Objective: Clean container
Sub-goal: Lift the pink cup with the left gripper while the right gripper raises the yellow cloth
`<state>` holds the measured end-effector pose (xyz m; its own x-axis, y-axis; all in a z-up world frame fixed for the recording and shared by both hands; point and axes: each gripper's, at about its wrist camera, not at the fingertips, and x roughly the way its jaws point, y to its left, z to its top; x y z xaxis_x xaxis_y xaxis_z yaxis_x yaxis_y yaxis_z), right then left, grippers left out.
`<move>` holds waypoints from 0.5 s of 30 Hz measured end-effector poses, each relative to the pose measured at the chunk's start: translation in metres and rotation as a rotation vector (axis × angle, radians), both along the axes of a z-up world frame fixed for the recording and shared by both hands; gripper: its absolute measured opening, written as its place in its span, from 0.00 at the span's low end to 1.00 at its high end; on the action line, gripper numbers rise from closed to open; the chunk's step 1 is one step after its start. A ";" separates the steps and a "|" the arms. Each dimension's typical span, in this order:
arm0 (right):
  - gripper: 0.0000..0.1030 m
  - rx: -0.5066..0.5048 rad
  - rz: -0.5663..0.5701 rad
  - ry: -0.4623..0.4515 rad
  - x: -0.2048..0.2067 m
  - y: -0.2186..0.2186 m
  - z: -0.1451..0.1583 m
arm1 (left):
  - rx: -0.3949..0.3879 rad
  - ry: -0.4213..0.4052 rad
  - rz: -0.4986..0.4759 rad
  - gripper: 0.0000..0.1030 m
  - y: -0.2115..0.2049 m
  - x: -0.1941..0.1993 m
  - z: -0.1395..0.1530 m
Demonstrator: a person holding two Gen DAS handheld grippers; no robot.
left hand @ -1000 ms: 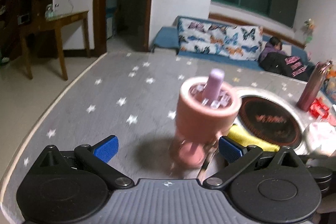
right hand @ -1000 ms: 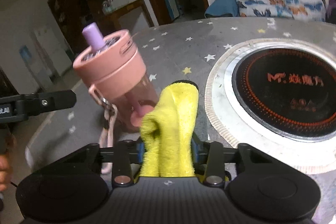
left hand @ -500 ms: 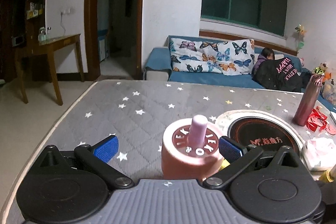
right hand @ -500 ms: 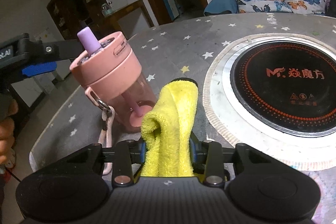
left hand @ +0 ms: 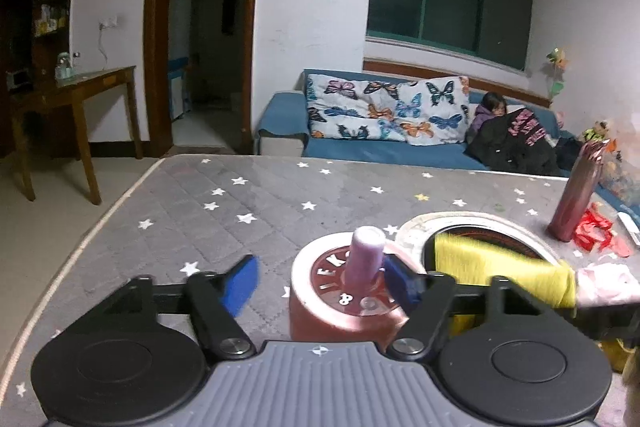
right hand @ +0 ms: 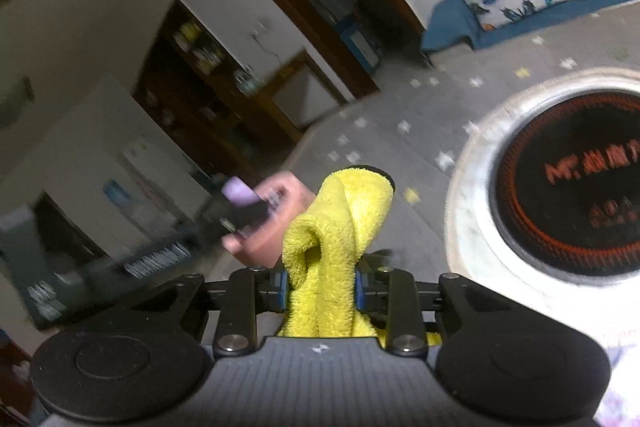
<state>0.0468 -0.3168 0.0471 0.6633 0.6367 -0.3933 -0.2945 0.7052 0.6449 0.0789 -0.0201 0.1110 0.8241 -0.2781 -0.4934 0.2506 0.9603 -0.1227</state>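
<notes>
Left wrist view: left gripper (left hand: 320,281) has its blue-padded fingers (left hand: 241,282) spread apart, straddling the pink container (left hand: 344,301). The right-hand pad lies against the lid near the purple spout (left hand: 365,254); the left-hand pad stands clear of the container. The container stands upright on the grey star-patterned table cover (left hand: 248,211), beside the round cooktop (left hand: 480,239). A yellow cloth (left hand: 500,269) shows motion-blurred to the right. A metallic bottle (left hand: 576,203) stands further back on the table.

Right wrist view: right gripper (right hand: 320,287) is clamped on the yellow cloth (right hand: 336,239), which bulges upward between the fingers. The pink container (right hand: 272,223) appears blurred just left of the cloth, with a dark finger of the left gripper (right hand: 224,223) across it. The cooktop (right hand: 560,183) lies to the right.
</notes>
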 end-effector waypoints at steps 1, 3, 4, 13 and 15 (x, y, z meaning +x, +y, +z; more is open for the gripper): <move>0.26 0.022 0.003 -0.011 0.000 0.001 0.005 | -0.008 0.002 -0.007 0.54 0.001 0.001 0.000; 0.26 0.065 0.010 -0.033 0.001 0.002 0.014 | -0.015 0.001 -0.015 0.54 0.001 0.000 0.000; 0.26 0.087 0.013 -0.044 0.001 0.003 0.019 | -0.013 -0.001 -0.016 0.54 0.000 -0.002 0.000; 0.26 0.107 0.016 0.047 0.014 0.026 -0.010 | -0.021 0.002 -0.022 0.52 -0.001 -0.009 0.002; 0.26 0.104 0.018 0.067 0.016 0.030 -0.018 | -0.015 -0.001 -0.022 0.52 -0.005 -0.011 0.002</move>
<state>0.0632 -0.2869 0.0287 0.6254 0.6883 -0.3677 -0.2603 0.6282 0.7332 0.0682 -0.0249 0.1130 0.8185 -0.3033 -0.4879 0.2716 0.9527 -0.1366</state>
